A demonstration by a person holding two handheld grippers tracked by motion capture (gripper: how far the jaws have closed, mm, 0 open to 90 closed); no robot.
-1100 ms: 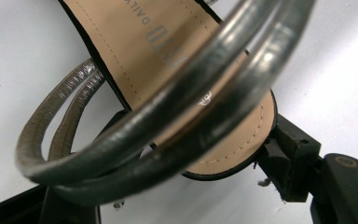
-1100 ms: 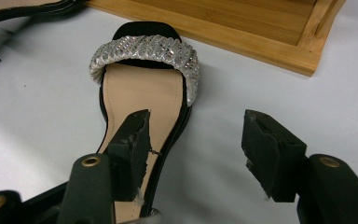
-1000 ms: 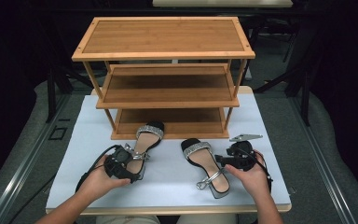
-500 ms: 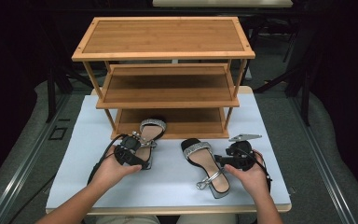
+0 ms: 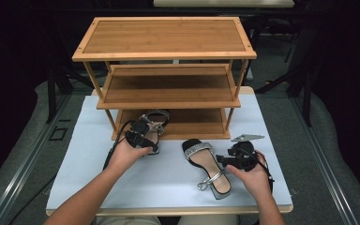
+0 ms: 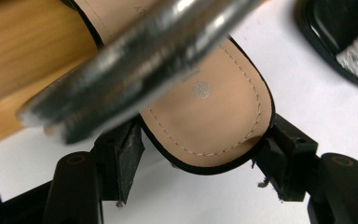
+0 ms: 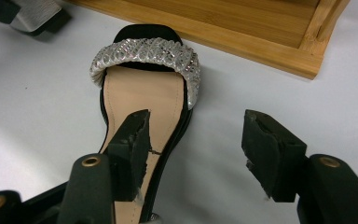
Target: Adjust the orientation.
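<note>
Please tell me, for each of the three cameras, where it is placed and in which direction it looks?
High view: above the person's side, facing forward and down on the table and wooden rack; both forearms show.
Left gripper view: on the left gripper, looking along its jaws at the left sandal.
Right gripper view: on the right gripper, looking at the right sandal.
Shared: both gripper views show the right sandal.

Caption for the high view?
Left gripper carries one sandal to the rack's bottom shelf; right gripper beside the other.
</note>
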